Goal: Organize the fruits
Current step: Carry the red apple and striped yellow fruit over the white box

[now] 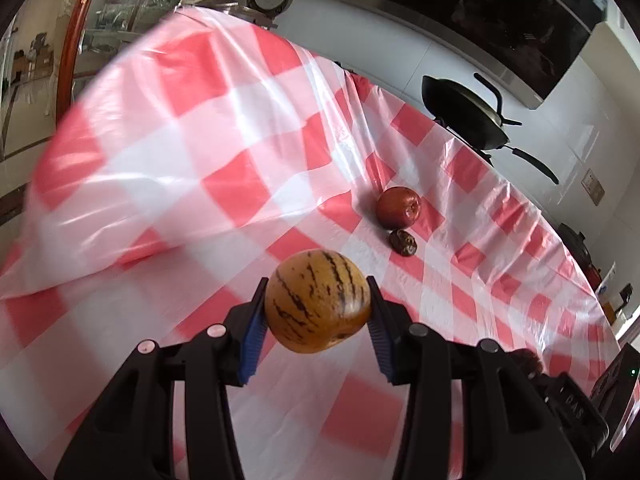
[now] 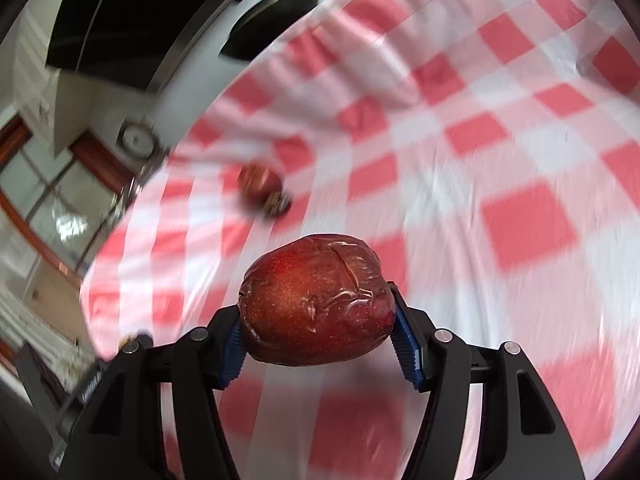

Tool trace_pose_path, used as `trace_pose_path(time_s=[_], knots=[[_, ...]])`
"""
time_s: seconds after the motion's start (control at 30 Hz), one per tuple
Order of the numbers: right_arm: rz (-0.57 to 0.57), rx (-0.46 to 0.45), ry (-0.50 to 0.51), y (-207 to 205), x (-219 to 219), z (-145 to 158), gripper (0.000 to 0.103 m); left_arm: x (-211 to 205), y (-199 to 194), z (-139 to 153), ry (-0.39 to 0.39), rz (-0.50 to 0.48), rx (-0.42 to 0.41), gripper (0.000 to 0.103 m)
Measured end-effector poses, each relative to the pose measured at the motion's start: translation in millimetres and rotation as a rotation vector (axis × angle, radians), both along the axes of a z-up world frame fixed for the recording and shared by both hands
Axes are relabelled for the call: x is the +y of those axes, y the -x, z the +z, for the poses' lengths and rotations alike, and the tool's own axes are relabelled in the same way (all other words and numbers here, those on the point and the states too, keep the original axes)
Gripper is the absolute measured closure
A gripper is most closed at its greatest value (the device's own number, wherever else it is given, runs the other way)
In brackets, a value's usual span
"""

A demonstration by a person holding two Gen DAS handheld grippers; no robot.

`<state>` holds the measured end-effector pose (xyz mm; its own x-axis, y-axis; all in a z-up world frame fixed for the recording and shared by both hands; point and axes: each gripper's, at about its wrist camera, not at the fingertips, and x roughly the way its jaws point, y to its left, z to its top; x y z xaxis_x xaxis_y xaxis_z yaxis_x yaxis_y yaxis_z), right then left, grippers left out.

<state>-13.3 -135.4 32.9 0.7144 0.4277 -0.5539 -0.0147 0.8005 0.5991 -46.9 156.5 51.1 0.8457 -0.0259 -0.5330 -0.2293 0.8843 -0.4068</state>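
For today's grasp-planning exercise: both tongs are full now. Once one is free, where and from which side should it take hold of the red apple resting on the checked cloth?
Grip the red apple across its widest middle, coming from above with one finger on each flank. It lies tipped, stem dimple sideways, and a small dark wrinkled fruit sits tight against its near side, so a low approach from there would likely bump it.

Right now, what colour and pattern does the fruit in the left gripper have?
The fruit is yellow-orange with dark broken stripes, clearest in the left wrist view.
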Motion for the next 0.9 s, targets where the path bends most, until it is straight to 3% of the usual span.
trace_pose_path(time_s=[0.07, 0.2, 0.37, 0.6, 0.9], knots=[[0.037, 0.002, 0.022, 16, 16, 0, 0.042, 4, 15, -5, -0.003, -0.004, 0.017, 0.057], [0.137, -0.050, 0.103, 53, 53, 8, 0.042, 17, 42, -12, 0.063, -0.024, 0.024, 0.057], [0.263, -0.126, 0.174, 96, 93, 15, 0.042, 29, 76, -9, 0.012, -0.032, 0.001, 0.057], [0.400, -0.144, 0.186, 126, 128, 16, 0.042, 61, 130, -9, -0.015, -0.021, -0.016, 0.057], [0.633, -0.233, 0.289, 181, 189, 21, 0.042, 95, 196, -20, -0.093, 0.010, 0.001, 0.057]])
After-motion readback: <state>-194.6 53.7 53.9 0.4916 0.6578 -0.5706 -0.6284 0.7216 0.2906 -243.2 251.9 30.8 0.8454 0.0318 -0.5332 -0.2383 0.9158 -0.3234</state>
